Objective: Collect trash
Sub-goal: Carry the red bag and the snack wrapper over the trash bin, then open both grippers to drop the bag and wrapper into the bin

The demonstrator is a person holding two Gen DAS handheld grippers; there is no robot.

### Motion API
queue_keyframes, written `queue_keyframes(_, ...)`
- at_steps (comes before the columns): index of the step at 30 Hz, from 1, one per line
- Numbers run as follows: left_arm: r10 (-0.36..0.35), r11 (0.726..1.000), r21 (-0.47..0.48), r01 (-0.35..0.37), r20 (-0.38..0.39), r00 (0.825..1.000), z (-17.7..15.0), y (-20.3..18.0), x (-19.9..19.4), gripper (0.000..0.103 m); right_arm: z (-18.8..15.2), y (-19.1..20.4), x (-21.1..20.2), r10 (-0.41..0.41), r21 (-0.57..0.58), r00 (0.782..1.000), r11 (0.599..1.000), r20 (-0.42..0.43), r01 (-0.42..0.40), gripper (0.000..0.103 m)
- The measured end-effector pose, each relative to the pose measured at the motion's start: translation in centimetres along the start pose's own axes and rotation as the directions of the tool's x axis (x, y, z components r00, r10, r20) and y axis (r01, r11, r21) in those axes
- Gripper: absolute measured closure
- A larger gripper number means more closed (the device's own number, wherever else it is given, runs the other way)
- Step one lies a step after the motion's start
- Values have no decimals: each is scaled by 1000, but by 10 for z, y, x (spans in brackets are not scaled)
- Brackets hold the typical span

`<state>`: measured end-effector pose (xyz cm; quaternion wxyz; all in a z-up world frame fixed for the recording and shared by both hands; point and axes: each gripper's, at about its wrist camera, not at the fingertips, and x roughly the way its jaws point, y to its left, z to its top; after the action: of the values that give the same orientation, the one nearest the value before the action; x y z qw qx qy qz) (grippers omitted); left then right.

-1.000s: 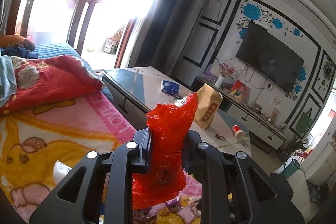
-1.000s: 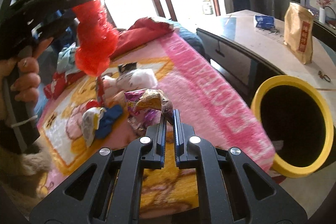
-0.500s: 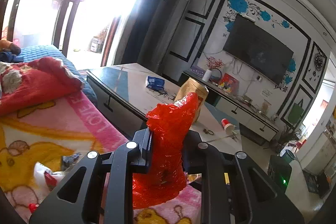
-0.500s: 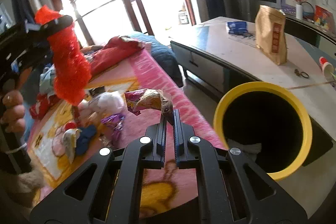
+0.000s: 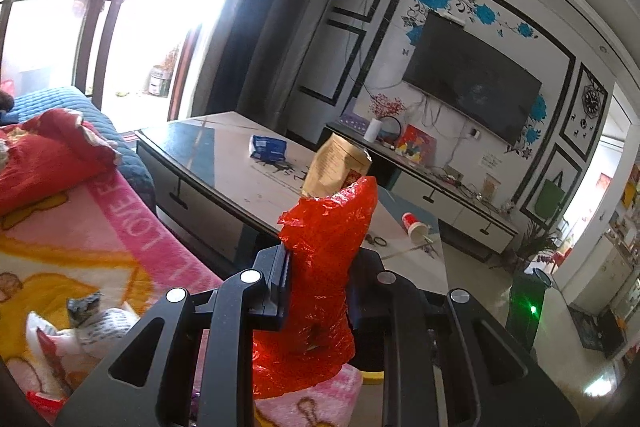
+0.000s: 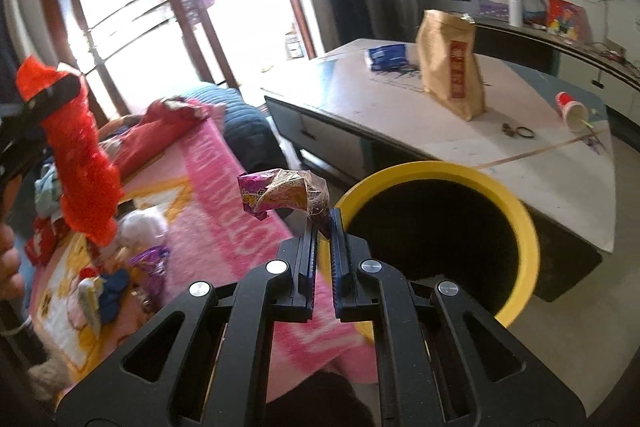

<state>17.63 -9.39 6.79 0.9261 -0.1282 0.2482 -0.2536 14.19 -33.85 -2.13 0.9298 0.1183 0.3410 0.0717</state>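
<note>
My left gripper (image 5: 316, 259) is shut on a crumpled red plastic bag (image 5: 320, 279), held up above the pink blanket; the bag also shows in the right wrist view (image 6: 80, 155) at the left. My right gripper (image 6: 324, 227) is shut on a crinkled purple and brown snack wrapper (image 6: 284, 193), held just left of the rim of a yellow bin (image 6: 520, 223) with a dark inside. Several more wrappers (image 6: 112, 283) lie in a heap on the pink blanket (image 6: 224, 227) below the red bag.
A low table (image 6: 500, 143) stands behind the bin with a brown paper bag (image 6: 452, 67), a blue packet (image 6: 386, 57) and a tipped red cup (image 6: 570, 107). A red pillow (image 5: 48, 155) lies on the blanket. A TV wall and cabinet are at the back.
Both grippers have swung right, away from the trash heap. The right gripper with its wrapper has come close to the yellow bin's rim; the left still holds the red bag up.
</note>
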Motion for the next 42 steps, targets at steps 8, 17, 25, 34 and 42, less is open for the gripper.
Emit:
queue_keyframes(8,-23,1000,20,24,-44,999,-9,-15,28,82,5,-35,-2,-80,61,997,995,19,79,100)
queue_keyframes(17,-50,998,42,53,-91,995,-21,-31,55,82,4,-61,3,-133,116,991,985,5,131,100)
queue_keyframes(25,-81,994,56,89,-127,989,-34,-44,77,82,0,-77,10,-162,141,987,976,-18,163,100)
queue_keyframes(34,-118,989,66,130,-168,979,-51,-59,105,82,-6,-99,22,-205,165,977,963,-66,213,100)
queue_keyframes(42,-134,985,80,154,-215,967,-67,-73,145,82,-14,-124,31,-237,206,964,944,-119,258,100)
